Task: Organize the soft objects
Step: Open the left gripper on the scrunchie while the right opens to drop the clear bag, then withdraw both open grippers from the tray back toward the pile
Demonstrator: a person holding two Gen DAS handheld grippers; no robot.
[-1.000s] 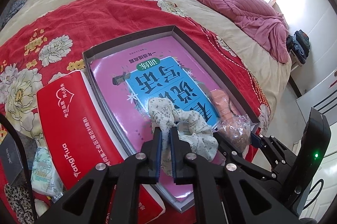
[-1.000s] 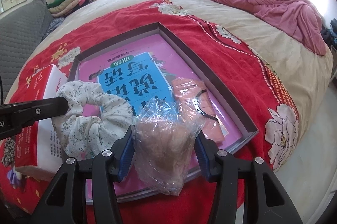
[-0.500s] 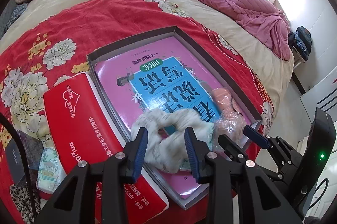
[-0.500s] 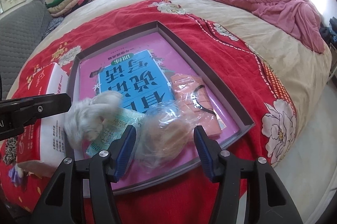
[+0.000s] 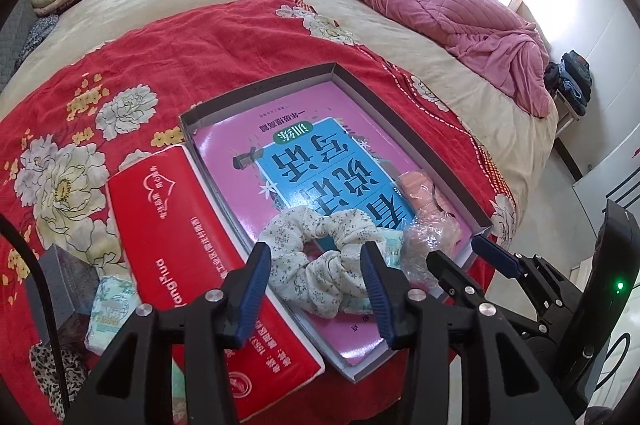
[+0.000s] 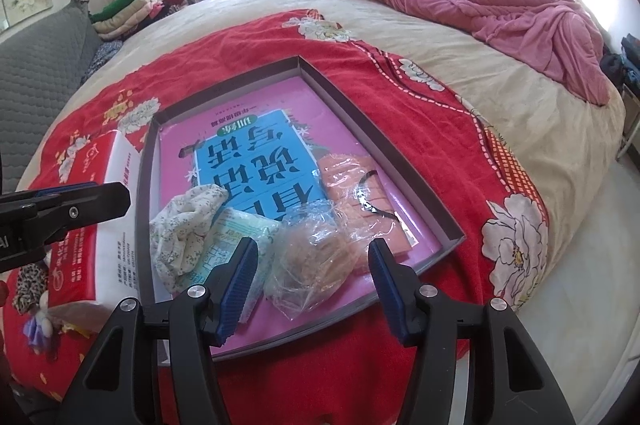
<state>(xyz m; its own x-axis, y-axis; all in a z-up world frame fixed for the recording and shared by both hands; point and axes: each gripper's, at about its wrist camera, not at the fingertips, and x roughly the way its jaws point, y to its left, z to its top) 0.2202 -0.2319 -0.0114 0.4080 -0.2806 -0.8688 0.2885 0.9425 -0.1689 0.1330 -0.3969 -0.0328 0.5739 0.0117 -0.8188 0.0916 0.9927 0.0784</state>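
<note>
Red floral bedding (image 5: 120,73) carried the shallow box (image 5: 256,87). Nearest, the left gripper (image 5: 316,285) had just been opened; the floral scrunchie (image 5: 320,253) lay released between its parted pads. The right gripper (image 6: 308,281) stood wide around the clear bag (image 6: 312,257), untouched. Release appeared complete; withdrawal was judged next.
</note>
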